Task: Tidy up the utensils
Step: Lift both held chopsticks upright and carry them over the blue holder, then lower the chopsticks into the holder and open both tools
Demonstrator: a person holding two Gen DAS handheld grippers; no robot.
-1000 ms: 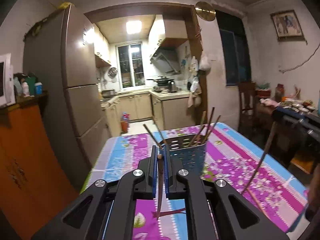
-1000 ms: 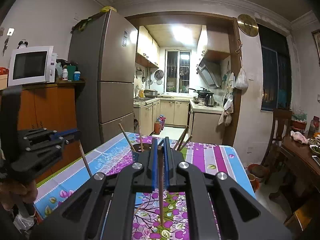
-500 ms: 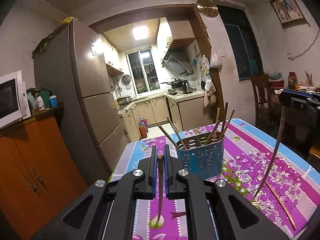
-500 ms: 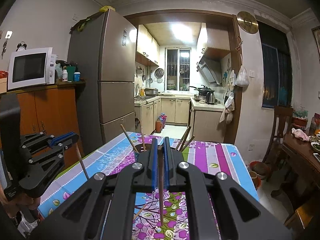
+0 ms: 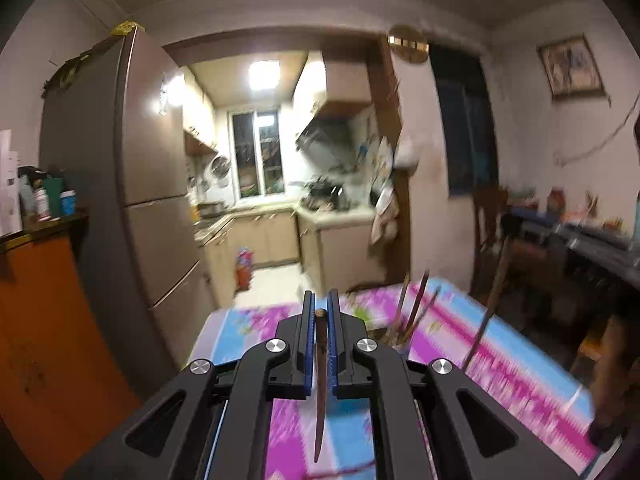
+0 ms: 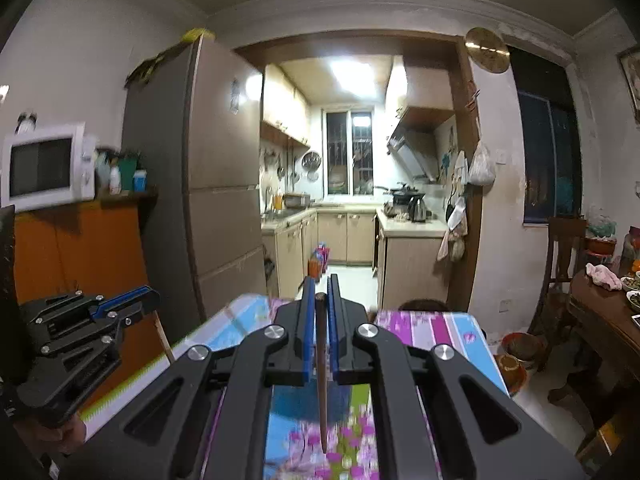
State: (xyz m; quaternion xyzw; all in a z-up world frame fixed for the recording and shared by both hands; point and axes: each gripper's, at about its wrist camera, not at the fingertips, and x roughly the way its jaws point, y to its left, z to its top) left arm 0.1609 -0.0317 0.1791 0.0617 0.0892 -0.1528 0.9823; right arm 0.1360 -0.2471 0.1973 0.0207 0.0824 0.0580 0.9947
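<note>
My left gripper [image 5: 319, 306] is shut on a brown chopstick [image 5: 320, 392] that hangs down between its blue pads, above the floral table [image 5: 500, 364]. My right gripper [image 6: 320, 294] is shut on another brown chopstick [image 6: 322, 384], also pointing down. The blue utensil basket [image 6: 308, 400] is mostly hidden behind the right gripper. In the left wrist view only the chopsticks standing in the basket [image 5: 412, 312] show. The right gripper's chopstick [image 5: 490, 304] appears at right in the left wrist view. The left gripper [image 6: 120, 304] shows at left in the right wrist view.
A tall fridge [image 6: 208, 184] and an orange cabinet [image 6: 80, 252] with a microwave [image 6: 44, 166] stand left of the table. A wooden chair [image 6: 564, 264] and a dark side table [image 6: 608, 320] with dishes stand at right. The kitchen doorway lies beyond the table's far edge.
Both grippers have lifted and tilted up, still shut on their chopsticks. The basket has dropped behind the grippers' bodies in both views. The left wrist view is blurred by motion.
</note>
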